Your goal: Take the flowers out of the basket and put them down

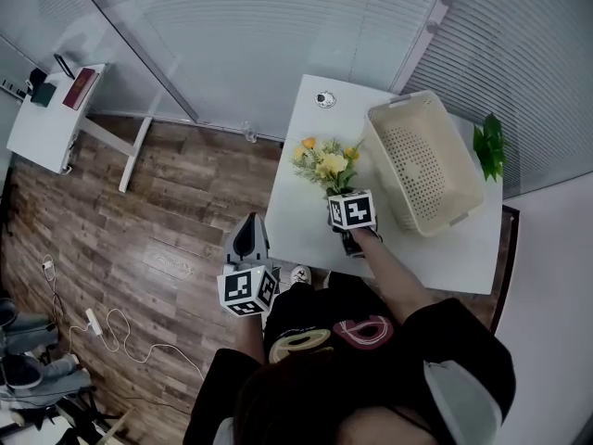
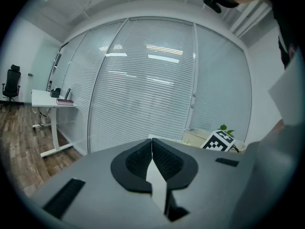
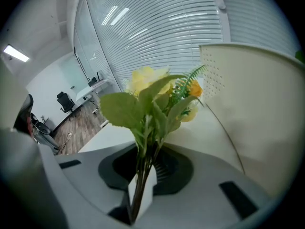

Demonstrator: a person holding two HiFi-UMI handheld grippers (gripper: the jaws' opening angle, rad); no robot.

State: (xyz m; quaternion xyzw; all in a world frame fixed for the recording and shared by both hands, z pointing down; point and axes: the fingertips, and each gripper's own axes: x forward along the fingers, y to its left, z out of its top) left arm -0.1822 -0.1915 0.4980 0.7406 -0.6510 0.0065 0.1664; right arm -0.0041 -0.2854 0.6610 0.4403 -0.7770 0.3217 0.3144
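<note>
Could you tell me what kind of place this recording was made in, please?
Most likely an office. Glass walls with blinds run along the room, a white desk stands on the wood floor, and a black office chair sits farther back.

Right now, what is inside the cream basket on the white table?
Nothing shows: the head view finds only the bare perforated floor of the basket. The flowers are outside, left of it, held by the fingers of the right gripper. Its near wall hides a narrow strip.

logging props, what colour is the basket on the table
Cream; the basket has perforated walls, clearest in the head view.
</note>
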